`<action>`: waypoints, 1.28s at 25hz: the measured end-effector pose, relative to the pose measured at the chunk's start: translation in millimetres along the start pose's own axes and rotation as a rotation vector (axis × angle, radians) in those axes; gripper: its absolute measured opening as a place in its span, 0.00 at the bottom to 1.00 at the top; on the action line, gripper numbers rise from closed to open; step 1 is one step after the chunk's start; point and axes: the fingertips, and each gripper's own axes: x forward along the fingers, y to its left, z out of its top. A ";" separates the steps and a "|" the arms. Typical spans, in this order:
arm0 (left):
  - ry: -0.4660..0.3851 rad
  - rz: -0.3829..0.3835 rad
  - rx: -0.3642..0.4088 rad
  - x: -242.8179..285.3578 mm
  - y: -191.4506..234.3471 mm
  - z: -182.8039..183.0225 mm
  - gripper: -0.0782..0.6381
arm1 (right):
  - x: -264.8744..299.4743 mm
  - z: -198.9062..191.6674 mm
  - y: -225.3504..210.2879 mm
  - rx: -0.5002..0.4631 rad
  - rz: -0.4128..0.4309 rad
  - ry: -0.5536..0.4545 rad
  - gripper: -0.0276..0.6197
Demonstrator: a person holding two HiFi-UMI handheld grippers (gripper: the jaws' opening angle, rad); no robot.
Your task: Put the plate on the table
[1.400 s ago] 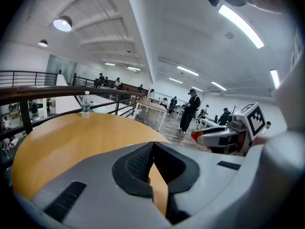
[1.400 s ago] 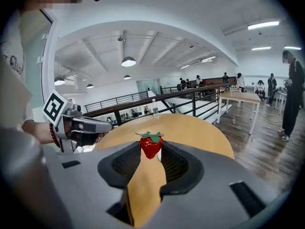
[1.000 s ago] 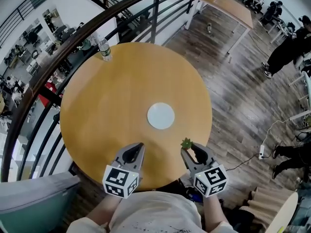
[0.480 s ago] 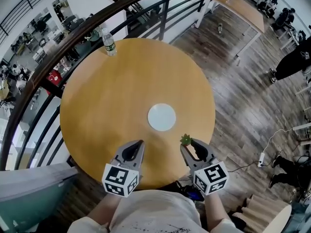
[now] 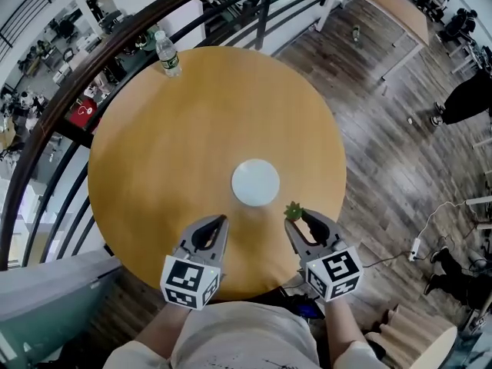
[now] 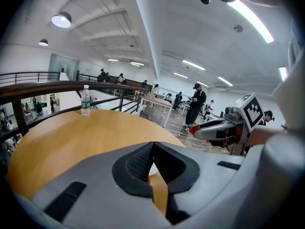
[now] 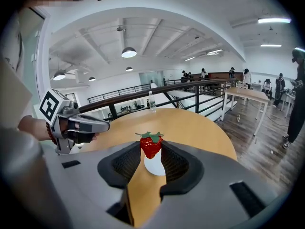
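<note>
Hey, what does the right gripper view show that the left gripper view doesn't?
Only the right gripper view: the right gripper clamped on the strawberry, seen close up. Only the left gripper view: the left gripper along its own jaws, shut together on nothing. Both: the round table, water bottle and white plate.

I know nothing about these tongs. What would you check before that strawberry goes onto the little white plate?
1. Plate lies flat on the table, nothing on it: ok.
2. Strawberry pinched between the right tongs: ok.
3. Strawberry above the plate: not ok; in the head view it shows short of the plate, to its right.
4. Left tongs shut, empty, off to the plate's left: ok.
5. Water bottle upright at the far rim, out of the path: ok.
</note>
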 end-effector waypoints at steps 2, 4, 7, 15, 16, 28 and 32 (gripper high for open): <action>0.006 0.006 0.004 4.9 4.6 0.9 0.14 | 8.5 0.3 -2.8 0.002 0.005 0.012 0.27; 0.009 0.007 0.006 13.4 8.6 -0.3 0.14 | 17.5 -1.2 -6.9 0.003 0.009 0.021 0.27; 0.014 0.003 -0.005 26.7 14.1 -4.6 0.14 | 31.1 -3.4 -12.2 0.000 0.013 0.026 0.27; 0.030 0.001 -0.024 50.8 22.6 -16.1 0.14 | 66.0 -15.1 -22.8 -0.023 0.030 0.062 0.27; 0.031 0.000 -0.024 55.0 25.2 -17.2 0.14 | 71.8 -17.1 -23.8 -0.024 0.032 0.069 0.27; 0.054 -0.004 -0.033 94.6 49.6 -34.2 0.14 | 124.5 -49.1 -40.7 -0.006 0.041 0.154 0.27; 0.063 -0.006 -0.040 102.6 50.5 -40.8 0.14 | 138.0 -57.3 -46.0 -0.001 0.048 0.171 0.27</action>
